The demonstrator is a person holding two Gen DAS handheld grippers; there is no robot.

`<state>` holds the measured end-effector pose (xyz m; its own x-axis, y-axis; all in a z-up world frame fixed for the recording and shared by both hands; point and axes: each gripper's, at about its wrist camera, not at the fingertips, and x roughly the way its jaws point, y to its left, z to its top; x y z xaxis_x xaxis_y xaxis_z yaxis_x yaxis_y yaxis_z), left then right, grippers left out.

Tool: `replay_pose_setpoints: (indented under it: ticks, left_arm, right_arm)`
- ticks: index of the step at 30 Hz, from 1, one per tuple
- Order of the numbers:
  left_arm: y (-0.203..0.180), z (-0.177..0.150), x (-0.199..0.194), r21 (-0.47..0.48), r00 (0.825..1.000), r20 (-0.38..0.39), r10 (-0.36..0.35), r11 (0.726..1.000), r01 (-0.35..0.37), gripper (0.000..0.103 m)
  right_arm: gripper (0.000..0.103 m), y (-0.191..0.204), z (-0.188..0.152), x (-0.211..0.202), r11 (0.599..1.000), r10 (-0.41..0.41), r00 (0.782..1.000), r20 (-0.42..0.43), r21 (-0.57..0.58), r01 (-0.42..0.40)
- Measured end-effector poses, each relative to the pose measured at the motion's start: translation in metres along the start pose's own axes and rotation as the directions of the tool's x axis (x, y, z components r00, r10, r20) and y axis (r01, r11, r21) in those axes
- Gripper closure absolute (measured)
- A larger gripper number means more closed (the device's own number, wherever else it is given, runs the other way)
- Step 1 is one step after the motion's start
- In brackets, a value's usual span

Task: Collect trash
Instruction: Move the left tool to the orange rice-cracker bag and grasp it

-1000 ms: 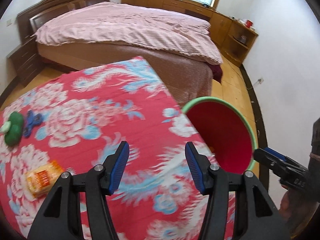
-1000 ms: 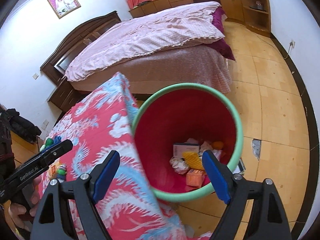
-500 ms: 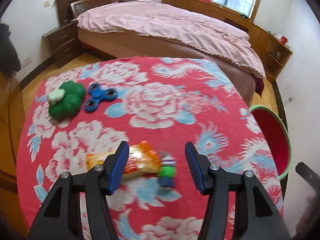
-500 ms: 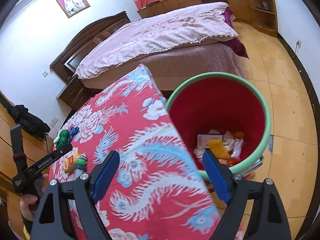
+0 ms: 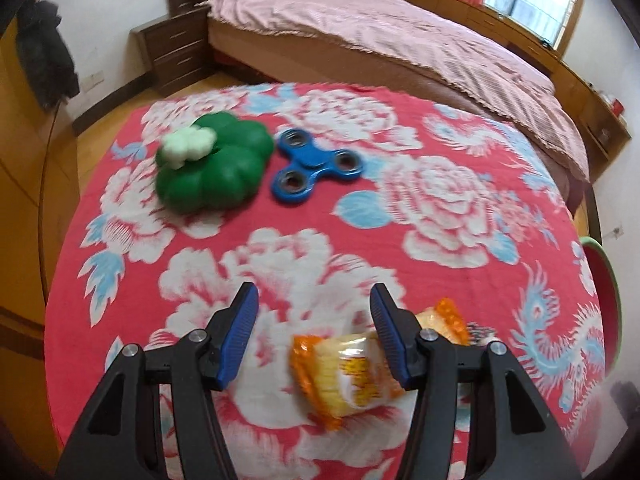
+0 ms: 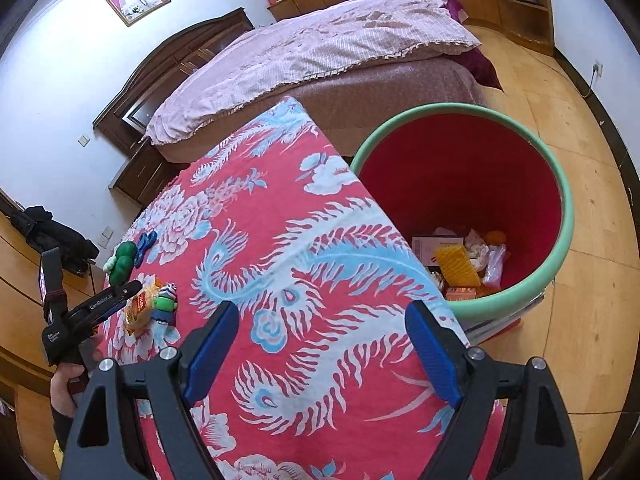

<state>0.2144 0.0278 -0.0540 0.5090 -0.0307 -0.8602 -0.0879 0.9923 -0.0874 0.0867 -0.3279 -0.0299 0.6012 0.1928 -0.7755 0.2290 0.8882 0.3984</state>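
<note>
Presently: left gripper [image 5: 314,330], ribbed blue pads spread, empty, poised over crinkled orange-yellow plastic snack wrapper [image 5: 352,368] lying on red floral cloth-covered table [image 5: 440,216]. Right gripper [image 6: 322,346] spread wide, empty. Beside table: round red bin with green rim [image 6: 564,184], holding scraps.

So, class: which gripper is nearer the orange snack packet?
Left. The left gripper hangs right above the packet, jaws open; the right gripper is well away, nearer the bin.

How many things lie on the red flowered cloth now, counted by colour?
Green: 2, the green clover-shaped toy and the small green figure
Blue: 1, the blue spinner
Orange: 1, the orange snack packet
Total: 4
</note>
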Motion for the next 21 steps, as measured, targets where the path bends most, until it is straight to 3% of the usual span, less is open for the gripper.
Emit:
replay_pose_setpoints:
  ticks: [11, 15, 21]
  left_arm:
    - [0.018, -0.029, -0.015, -0.029, 0.998, -0.057, 0.007, 1.0, -0.009, 0.045]
    - [0.015, -0.038, -0.026, -0.014, 0.996, -0.079, -0.037, 0.999, 0.036, 0.045]
    - [0.001, -0.046, -0.047, 0.036, 0.991, -0.059, -0.118, 0.992, 0.12, 0.045]
  right_arm:
    - [0.016, 0.007, -0.004, 0.008, 0.999, 0.035, 0.999, -0.033, -0.011, -0.036]
    - [0.016, 0.012, -0.004, 0.013, 0.998, 0.051, 0.996, -0.068, -0.026, -0.053]
    - [0.016, 0.016, 0.004, 0.008, 0.998, 0.039, 0.998, -0.052, -0.052, -0.042]
